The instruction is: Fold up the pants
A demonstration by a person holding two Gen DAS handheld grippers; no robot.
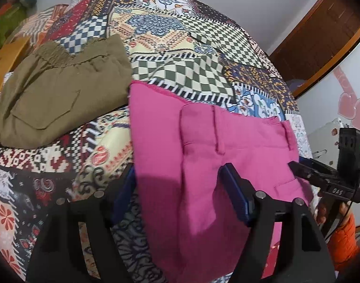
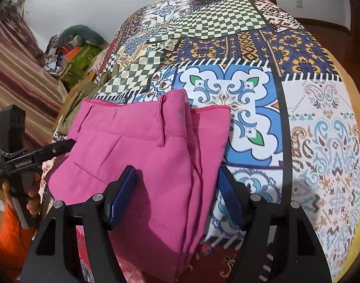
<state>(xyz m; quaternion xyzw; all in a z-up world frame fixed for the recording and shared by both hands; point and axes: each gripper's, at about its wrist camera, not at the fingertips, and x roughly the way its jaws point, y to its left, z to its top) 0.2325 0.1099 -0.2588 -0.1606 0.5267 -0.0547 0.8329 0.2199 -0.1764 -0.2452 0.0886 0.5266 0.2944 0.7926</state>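
On the bed (image 2: 262,47) with its patchwork cover, the folded pink pants (image 1: 203,165) lie near olive pants (image 1: 57,89). Both the left gripper (image 1: 177,193) and the right gripper (image 2: 177,195) stand open over the pink cloth, holding nothing.

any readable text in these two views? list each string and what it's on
"GenRobot.AI": on the bar of the left tool, right wrist view.
"DAS": on the bar of the right tool, left wrist view; small, reading uncertain.
Dark marks on the brown box at far left: too blurred to read.
No other text.
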